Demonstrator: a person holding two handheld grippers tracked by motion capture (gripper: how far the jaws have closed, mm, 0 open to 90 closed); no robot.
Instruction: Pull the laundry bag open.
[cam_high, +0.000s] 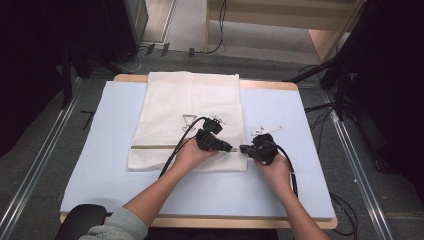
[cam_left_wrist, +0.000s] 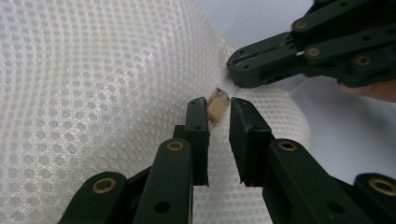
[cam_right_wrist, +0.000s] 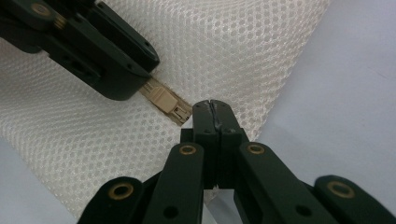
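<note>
**Slider sits at 12 o'clock of the left jaws, with the zip running 9 to 3**

The bag (cam_high: 190, 97), white mesh, lies flat on the table (cam_high: 95, 165). Its zip (cam_high: 160, 147) crosses the near part from 9 o'clock to 3 o'clock in the high view. The beige slider (cam_right_wrist: 161, 100) is at the 3 o'clock end, close to the bag's right edge, where both grippers meet tip to tip.

In the left gripper view, the left gripper (cam_left_wrist: 215, 106) has its 2 jaws apart by a narrow gap. The slider is dead ahead at 12 o'clock, just at the mouth of that gap, and the pads do not press on it. It is nearer the left-hand jaw than the other.

The right gripper (cam_right_wrist: 212, 106) has its jaws tight together. They seem to be clamped on the bag's edge just past the zip's end, at about 1 o'clock from the left jaws.

My reading is that the left gripper is the one placed to take the slider, while the right one anchors the cloth. Once the slider is gripped, any pull would need to follow the zip's long axis toward 9 o'clock, away from the right gripper. A pull off that line would probably just lift the mesh.
</note>
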